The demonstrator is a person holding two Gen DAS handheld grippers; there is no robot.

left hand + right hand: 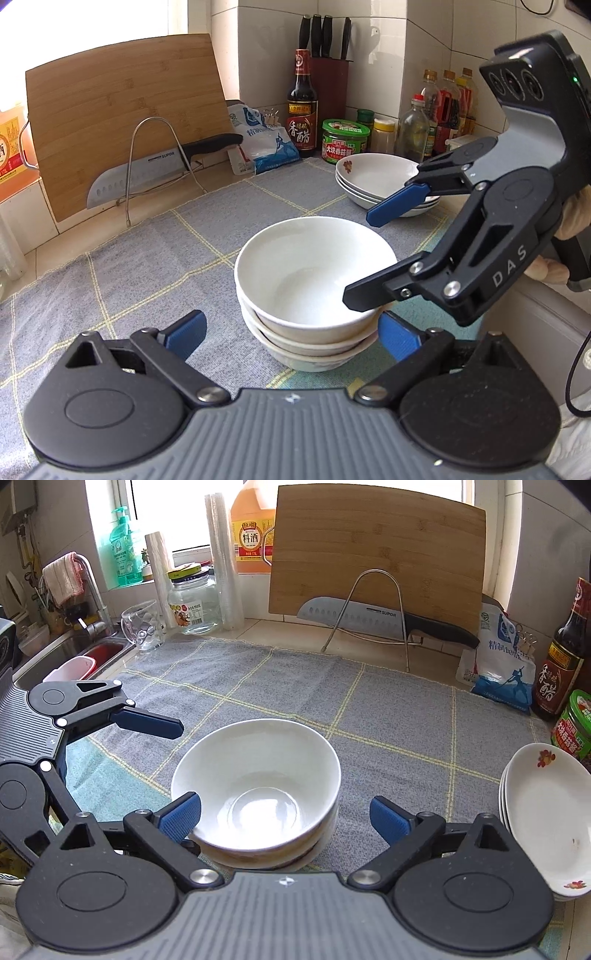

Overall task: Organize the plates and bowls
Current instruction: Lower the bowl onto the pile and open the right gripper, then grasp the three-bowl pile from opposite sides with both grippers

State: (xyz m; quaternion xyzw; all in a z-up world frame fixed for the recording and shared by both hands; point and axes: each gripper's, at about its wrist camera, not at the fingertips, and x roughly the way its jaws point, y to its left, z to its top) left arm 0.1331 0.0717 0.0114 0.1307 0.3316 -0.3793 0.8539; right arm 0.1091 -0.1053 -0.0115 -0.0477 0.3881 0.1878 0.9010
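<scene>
Both grippers hang wide open and empty around the stack of bowls [258, 794]: it sits between the right gripper [286, 818] jaws and just ahead of the left gripper [291, 332]. Stacking looks finished; next, probably withdrawal. The stack of plates [376, 177] rests beyond, on grey checked cloth [388, 720] beside a cutting board [376, 550].

Bowls [258, 794] mid-frame are plain white, plates [546, 812] at right white with little red flower prints. Cloth [388, 720] is grey with yellow grid lines. Gripper pads [181, 818] are blue, cutting board [376, 554] up top tan.
</scene>
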